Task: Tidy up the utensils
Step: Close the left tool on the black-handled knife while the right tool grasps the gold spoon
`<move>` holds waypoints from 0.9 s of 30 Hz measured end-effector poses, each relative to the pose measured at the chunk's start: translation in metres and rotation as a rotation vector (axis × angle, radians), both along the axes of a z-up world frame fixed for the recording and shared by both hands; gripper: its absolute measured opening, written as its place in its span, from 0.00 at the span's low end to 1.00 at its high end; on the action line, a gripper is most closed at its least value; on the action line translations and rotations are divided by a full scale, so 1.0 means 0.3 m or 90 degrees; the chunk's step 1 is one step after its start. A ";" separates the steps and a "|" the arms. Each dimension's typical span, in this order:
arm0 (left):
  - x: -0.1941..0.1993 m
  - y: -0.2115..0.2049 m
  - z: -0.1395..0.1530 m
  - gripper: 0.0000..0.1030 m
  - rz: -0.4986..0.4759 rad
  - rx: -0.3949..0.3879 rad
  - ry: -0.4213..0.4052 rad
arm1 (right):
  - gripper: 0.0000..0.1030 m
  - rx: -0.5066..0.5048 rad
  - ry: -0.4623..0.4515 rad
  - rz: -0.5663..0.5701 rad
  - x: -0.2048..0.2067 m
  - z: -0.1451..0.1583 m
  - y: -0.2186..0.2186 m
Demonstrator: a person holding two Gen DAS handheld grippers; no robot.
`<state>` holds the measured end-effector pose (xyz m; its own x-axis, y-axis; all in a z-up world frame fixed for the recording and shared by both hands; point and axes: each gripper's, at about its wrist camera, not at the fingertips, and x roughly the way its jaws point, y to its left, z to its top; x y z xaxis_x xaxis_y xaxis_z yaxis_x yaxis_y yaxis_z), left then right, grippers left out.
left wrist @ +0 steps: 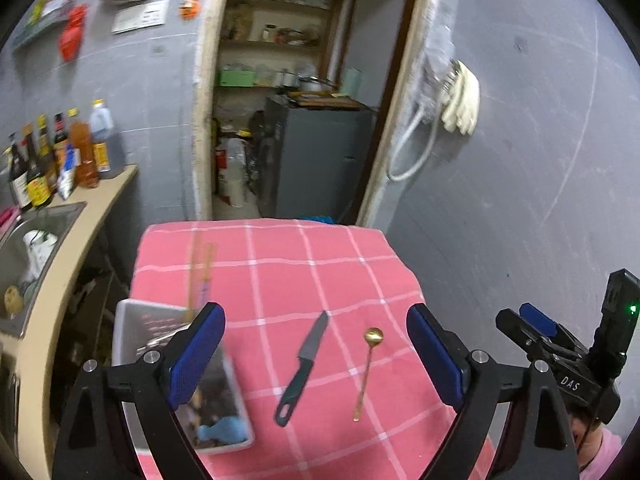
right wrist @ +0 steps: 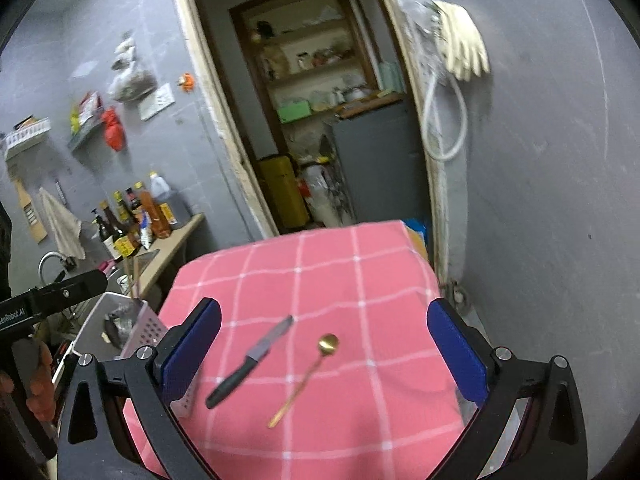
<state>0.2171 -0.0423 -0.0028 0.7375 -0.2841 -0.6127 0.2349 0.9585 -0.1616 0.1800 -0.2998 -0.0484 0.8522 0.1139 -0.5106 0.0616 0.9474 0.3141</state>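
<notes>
A black-handled knife (left wrist: 304,364) (right wrist: 252,360) and a gold spoon (left wrist: 366,372) (right wrist: 308,376) lie side by side on the pink checked tablecloth (left wrist: 280,264) (right wrist: 340,280). A white utensil box (left wrist: 128,320) (right wrist: 96,320) sits at the table's left edge, with chopsticks (left wrist: 200,276) standing in it and other pieces inside. My left gripper (left wrist: 314,309) is open above the cloth, the knife and spoon ahead between its blue pads. My right gripper (right wrist: 324,304) is also open and empty, facing the same two utensils. It shows at the right in the left wrist view (left wrist: 522,316).
A counter (left wrist: 100,208) with a sink (left wrist: 28,248) and several sauce bottles (left wrist: 60,152) runs along the left. Behind the table is an open doorway (left wrist: 296,120) into a storeroom. The grey wall (left wrist: 520,160) stands to the right, gloves (left wrist: 462,100) hanging on it. A hand (right wrist: 38,380) holds the left gripper's handle.
</notes>
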 end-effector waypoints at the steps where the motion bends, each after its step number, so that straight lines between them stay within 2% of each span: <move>1: 0.007 -0.017 -0.005 0.89 -0.006 0.006 0.003 | 0.98 0.008 0.009 -0.003 0.004 -0.017 -0.022; 11: 0.124 -0.200 -0.110 0.89 -0.050 0.099 0.063 | 0.98 0.063 0.076 0.022 0.088 -0.183 -0.134; 17: 0.217 -0.261 -0.262 0.89 -0.070 0.155 0.165 | 0.98 0.085 0.137 0.060 0.159 -0.313 -0.153; 21: 0.254 -0.276 -0.356 0.79 -0.070 0.176 0.219 | 0.97 0.100 0.158 0.079 0.188 -0.377 -0.159; 23: 0.267 -0.286 -0.392 0.74 -0.065 0.196 0.234 | 0.92 0.103 0.166 0.095 0.207 -0.408 -0.150; 25: 0.280 -0.288 -0.433 0.65 -0.060 0.216 0.259 | 0.75 0.099 0.173 0.112 0.230 -0.430 -0.138; 27: 0.290 -0.282 -0.459 0.58 -0.050 0.225 0.278 | 0.66 0.097 0.180 0.132 0.254 -0.447 -0.117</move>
<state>0.3040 -0.1269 -0.1405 0.3787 -0.0501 -0.9241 0.2911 0.9543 0.0676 0.2563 -0.3349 -0.1824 0.6309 0.3618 -0.6864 -0.0214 0.8924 0.4508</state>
